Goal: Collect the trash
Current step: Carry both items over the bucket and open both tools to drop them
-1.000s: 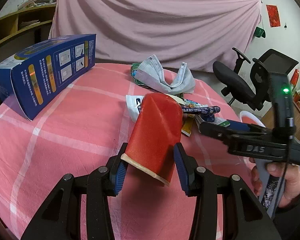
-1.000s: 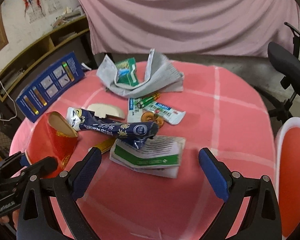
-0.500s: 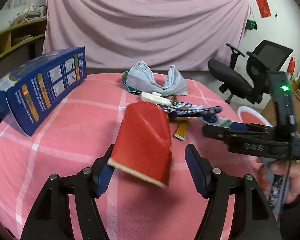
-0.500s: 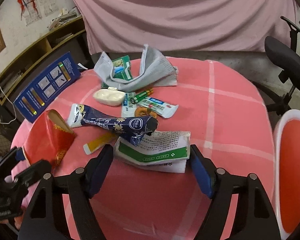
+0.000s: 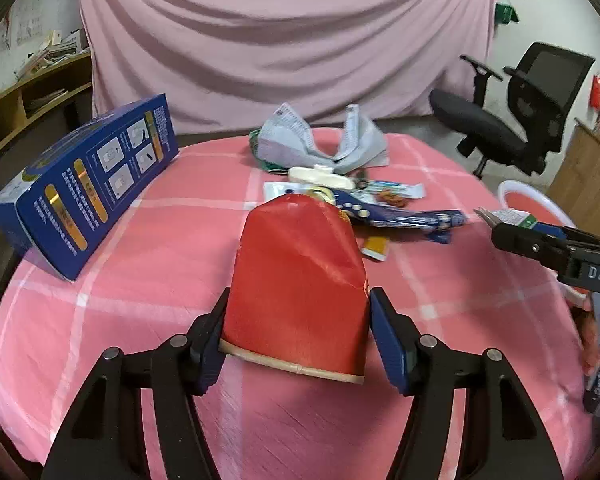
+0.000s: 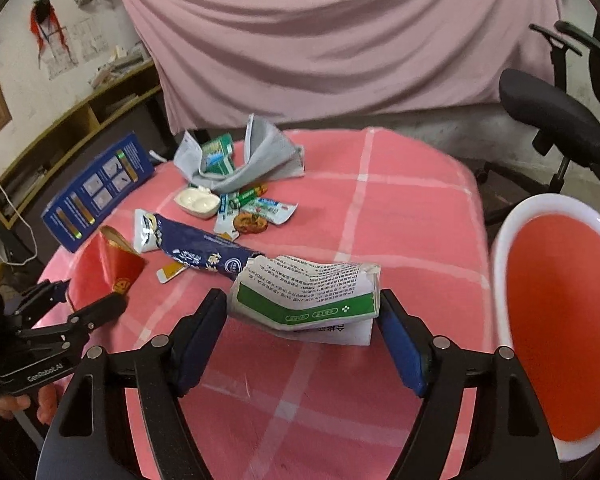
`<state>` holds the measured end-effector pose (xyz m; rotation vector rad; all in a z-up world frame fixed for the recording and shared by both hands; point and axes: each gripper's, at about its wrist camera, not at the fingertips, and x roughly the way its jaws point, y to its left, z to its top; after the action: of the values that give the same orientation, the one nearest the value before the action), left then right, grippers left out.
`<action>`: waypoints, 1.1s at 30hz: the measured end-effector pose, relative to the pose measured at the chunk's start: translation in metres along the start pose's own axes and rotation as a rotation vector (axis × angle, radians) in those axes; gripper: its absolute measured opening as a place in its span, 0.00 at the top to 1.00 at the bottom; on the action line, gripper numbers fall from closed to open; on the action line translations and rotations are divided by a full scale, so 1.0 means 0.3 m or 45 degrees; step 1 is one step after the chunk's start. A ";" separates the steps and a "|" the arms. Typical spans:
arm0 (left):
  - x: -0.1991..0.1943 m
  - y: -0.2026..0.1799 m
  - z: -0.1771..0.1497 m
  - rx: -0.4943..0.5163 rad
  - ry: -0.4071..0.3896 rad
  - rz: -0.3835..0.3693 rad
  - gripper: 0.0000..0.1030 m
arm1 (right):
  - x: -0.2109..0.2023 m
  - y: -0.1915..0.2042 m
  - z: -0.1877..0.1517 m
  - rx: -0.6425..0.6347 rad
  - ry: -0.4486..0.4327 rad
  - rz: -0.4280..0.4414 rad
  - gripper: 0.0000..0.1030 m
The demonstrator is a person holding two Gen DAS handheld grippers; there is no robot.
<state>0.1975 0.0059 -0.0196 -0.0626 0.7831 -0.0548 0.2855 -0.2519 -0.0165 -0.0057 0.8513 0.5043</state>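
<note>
Gripping a folded green-and-white leaflet (image 6: 306,300), the right gripper (image 6: 302,336) holds it above the pink table (image 6: 400,220); the left gripper (image 5: 296,340) pinches a red paper cup (image 5: 298,280) (crushed flat), its jaws having just closed slightly.

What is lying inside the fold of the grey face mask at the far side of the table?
In the right wrist view, a green-and-white packet sits in the grey face mask, its top showing. Its lower part, and anything beneath it, is covered by the mask.
</note>
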 end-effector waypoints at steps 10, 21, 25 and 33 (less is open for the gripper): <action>-0.200 -0.129 0.007 -0.040 -0.422 -0.103 0.43 | -0.235 -0.066 -0.058 0.007 -0.439 -0.025 0.27; -0.240 -0.449 0.192 0.113 -0.730 -0.370 0.43 | -0.513 -0.191 -0.110 0.009 -1.010 -0.425 0.27; -0.208 -0.578 0.236 0.200 -0.769 -0.458 0.43 | -0.549 -0.276 -0.120 0.060 -1.084 -0.538 0.26; -0.017 -0.798 0.319 0.275 -0.524 -0.555 0.42 | -0.514 -0.486 -0.144 0.254 -0.898 -0.645 0.26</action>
<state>0.2552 -0.2289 0.0701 -0.0368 0.3376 -0.5238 0.2321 -0.4547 0.0376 0.1301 0.1828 -0.0719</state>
